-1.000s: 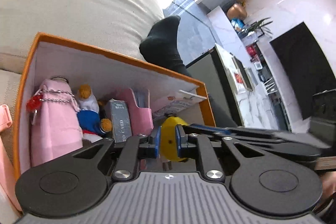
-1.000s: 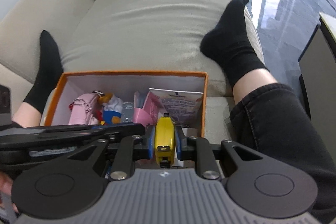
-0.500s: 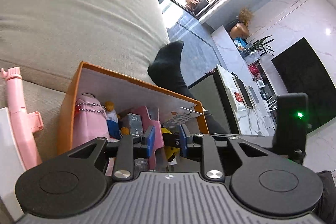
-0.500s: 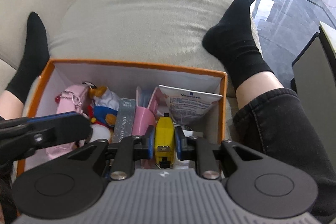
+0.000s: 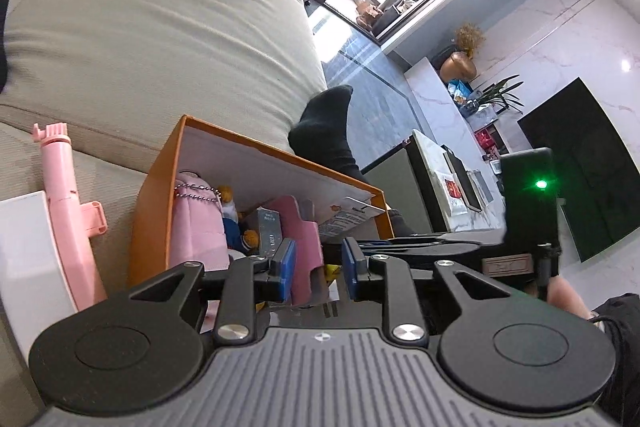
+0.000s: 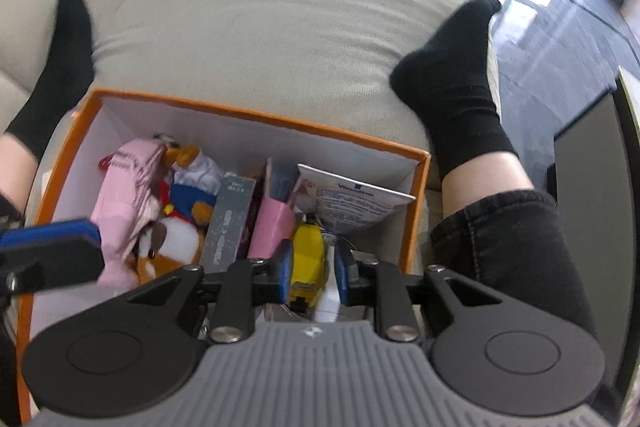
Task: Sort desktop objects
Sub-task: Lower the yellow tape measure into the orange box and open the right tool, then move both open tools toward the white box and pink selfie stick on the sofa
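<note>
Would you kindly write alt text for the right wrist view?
The right gripper is opening its fingers around a yellow object low inside an orange box on a beige sofa. The box also holds a plush duck and pink items; socked feet rest either side.

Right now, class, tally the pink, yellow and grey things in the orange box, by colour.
Pink: 2 (pouch, holder)
Yellow: 1 (tool)
Grey: 1 (card box)
Total: 4
</note>
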The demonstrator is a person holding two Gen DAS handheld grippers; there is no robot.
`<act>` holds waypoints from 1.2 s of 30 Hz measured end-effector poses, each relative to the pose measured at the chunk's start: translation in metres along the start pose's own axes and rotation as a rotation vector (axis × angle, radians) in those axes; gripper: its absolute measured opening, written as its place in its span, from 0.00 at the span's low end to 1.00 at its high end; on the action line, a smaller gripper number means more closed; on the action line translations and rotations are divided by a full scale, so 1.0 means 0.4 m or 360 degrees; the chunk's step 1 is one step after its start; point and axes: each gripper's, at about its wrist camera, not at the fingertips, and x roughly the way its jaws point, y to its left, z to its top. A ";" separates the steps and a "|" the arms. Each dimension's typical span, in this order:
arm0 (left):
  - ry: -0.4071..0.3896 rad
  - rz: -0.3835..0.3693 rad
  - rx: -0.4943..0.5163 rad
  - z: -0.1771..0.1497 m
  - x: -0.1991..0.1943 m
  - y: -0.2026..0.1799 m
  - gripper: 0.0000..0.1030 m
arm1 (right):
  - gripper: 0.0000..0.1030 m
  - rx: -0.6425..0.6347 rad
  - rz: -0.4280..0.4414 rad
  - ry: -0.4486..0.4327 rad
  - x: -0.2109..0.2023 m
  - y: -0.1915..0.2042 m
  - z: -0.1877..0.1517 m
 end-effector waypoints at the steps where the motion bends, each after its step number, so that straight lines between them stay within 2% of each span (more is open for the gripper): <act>1: -0.0002 -0.0001 0.0001 -0.002 -0.004 0.002 0.27 | 0.22 -0.0055 0.0001 0.0001 -0.010 0.000 -0.002; 7: -0.0010 -0.0020 -0.0003 -0.011 -0.018 0.006 0.27 | 0.21 -0.0527 -0.0006 0.0090 -0.049 0.033 -0.053; 9: -0.0006 -0.0030 0.0000 -0.015 -0.020 0.004 0.27 | 0.11 -0.0673 -0.0010 0.0153 -0.041 0.056 -0.083; 12: 0.0000 -0.0039 0.0011 -0.024 -0.029 0.001 0.27 | 0.03 -0.0738 0.0015 0.0223 -0.020 0.083 -0.107; 16: -0.0006 -0.0029 0.0018 -0.030 -0.042 0.003 0.27 | 0.03 -0.0852 -0.0067 0.0316 0.036 0.116 -0.118; 21: -0.0030 0.0001 0.0016 -0.032 -0.066 0.016 0.27 | 0.00 -0.0871 -0.0132 0.0391 0.100 0.110 -0.093; 28: -0.0058 0.0017 -0.0003 -0.027 -0.082 0.042 0.27 | 0.00 -0.0901 -0.0206 0.0305 0.121 0.103 -0.074; 33: -0.0057 0.0034 0.0010 -0.026 -0.085 0.048 0.27 | 0.00 -0.0903 -0.0189 0.0301 0.120 0.096 -0.069; 36: -0.0052 0.0047 0.0020 -0.026 -0.092 0.048 0.27 | 0.03 -0.0884 -0.0114 0.0299 0.093 0.088 -0.066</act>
